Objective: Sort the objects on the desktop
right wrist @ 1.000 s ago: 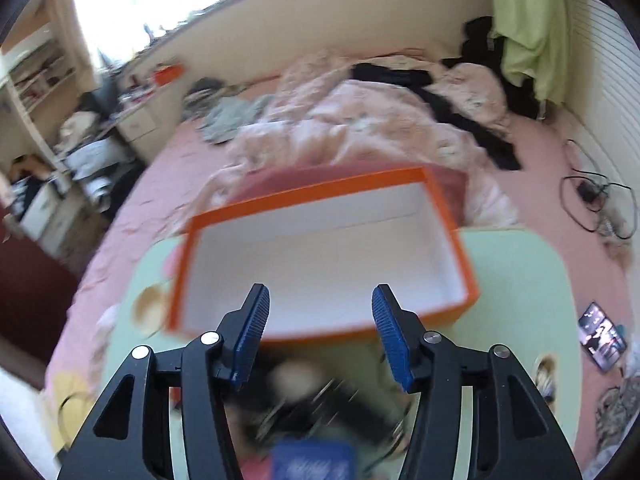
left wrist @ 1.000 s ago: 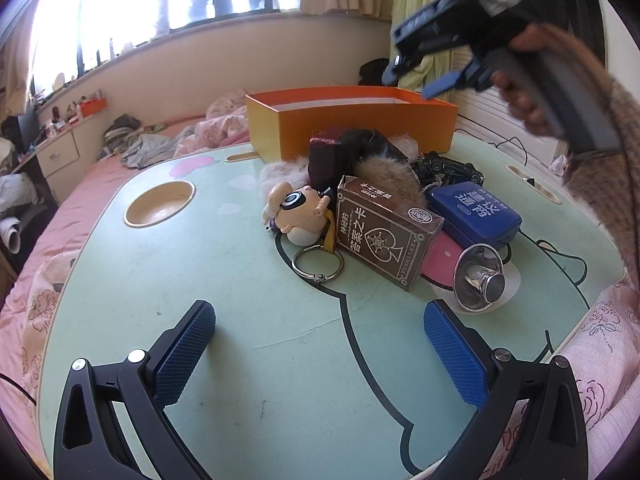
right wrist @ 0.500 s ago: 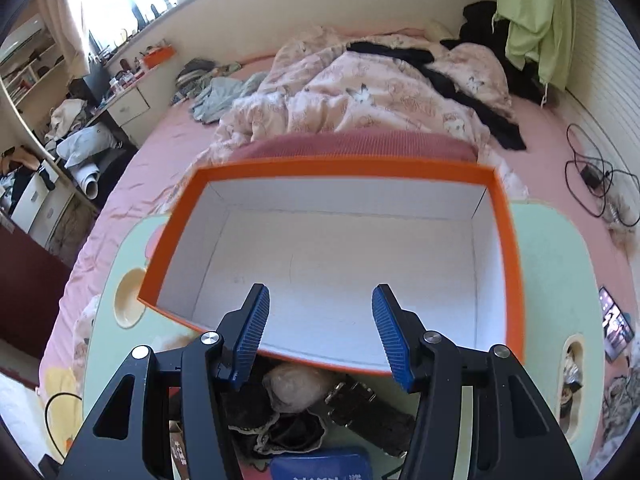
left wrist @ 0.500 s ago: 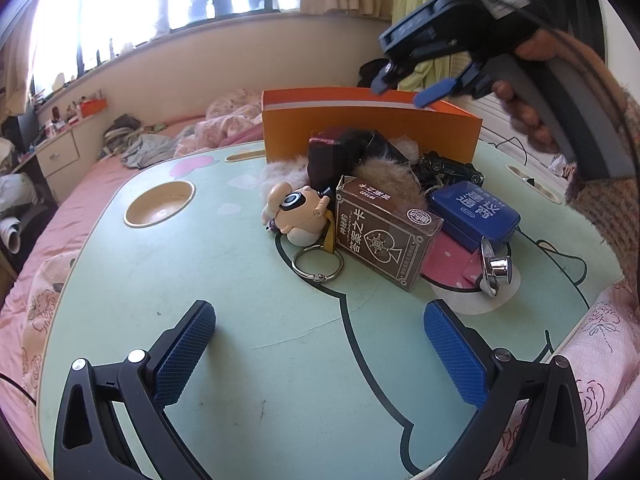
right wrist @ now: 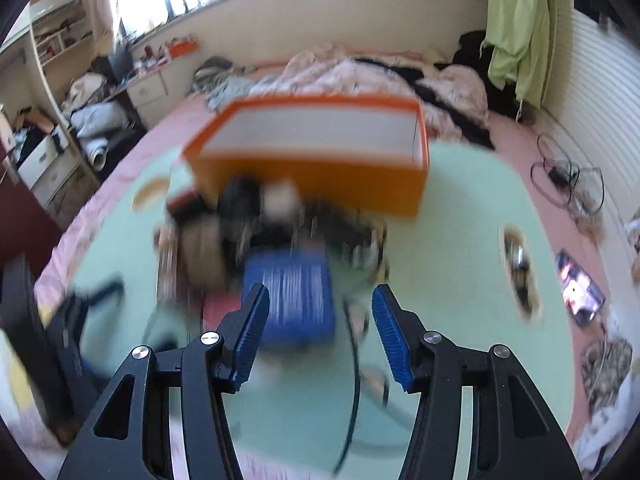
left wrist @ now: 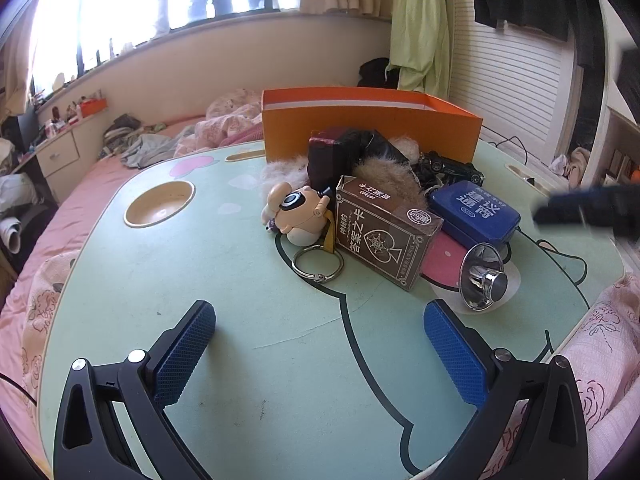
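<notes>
**Kid:** What is the right gripper (right wrist: 318, 330) doing?

**Helper:** Its jaws are partly open and hold nothing. The blue tin (right wrist: 294, 300) sits low in the middle of its view, just past the fingertips. I think the tin is what it wants.

**Kid:** And the left gripper (left wrist: 320, 354)?

**Helper:** It hangs at the bottom of its view, wide open, empty, over the green table (left wrist: 224, 272).

**Kid:** Where does the tin go?

**Helper:** Probably the orange box (left wrist: 372, 132), top middle, behind the pile.

**Kid:** How to do it well?

**Helper:** Slow down; the picture is blurry. Put one pad on each long side. Don't bump the brown card box (left wrist: 386, 234) or the shiny silver thing (left wrist: 482, 276) close by.
</notes>
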Demonstrator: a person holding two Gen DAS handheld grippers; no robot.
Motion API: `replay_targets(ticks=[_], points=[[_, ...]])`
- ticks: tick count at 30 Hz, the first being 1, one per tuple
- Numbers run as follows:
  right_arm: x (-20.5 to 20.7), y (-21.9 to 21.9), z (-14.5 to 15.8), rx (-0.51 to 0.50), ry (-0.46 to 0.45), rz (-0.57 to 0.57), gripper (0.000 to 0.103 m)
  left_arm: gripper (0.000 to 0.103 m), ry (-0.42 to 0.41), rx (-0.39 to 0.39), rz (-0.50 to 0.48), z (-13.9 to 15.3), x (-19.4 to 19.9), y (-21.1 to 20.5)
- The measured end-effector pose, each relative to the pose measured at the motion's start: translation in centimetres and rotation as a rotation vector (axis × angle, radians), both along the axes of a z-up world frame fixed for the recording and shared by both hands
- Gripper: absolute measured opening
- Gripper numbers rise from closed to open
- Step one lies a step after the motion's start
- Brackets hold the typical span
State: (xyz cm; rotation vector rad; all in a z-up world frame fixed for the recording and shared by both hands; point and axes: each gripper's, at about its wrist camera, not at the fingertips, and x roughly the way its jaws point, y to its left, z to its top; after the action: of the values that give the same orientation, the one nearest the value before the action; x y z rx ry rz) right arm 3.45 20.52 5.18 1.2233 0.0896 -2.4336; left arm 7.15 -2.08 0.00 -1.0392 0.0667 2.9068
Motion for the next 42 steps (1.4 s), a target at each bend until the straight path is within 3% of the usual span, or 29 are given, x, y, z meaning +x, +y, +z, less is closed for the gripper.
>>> replay_targets(ticks=[5,6,7,11,42], points=[[1.1,0.3,-2.4,0.052,-0.019,-0.014,0.055,0.103,-0.001,0.000,-0.001,0.0,0.0,0.0],[0.7,0.2,-2.9,0.065,-0.043,-0.023,0.060,0.103,0.001,-0.002,-0.001,0.0,0.0,0.0],[0.6,0.0,-2.9,0.081,-0.038,-0.028,0.075,0.103,-0.001,-0.002,-0.001,0.0,0.0,0.0],[0.6,-1.1,-3.2,0.119,-0.049,0.019,0.103,0.103,-0.001,-0.004,-0.002,0.0,0.0,0.0],[0.7,-1.0,-3.7,0.110,-0.015,0.062,0.103,0.103,0.000,-0.003,-0.003,0.0,0.0,0.0]])
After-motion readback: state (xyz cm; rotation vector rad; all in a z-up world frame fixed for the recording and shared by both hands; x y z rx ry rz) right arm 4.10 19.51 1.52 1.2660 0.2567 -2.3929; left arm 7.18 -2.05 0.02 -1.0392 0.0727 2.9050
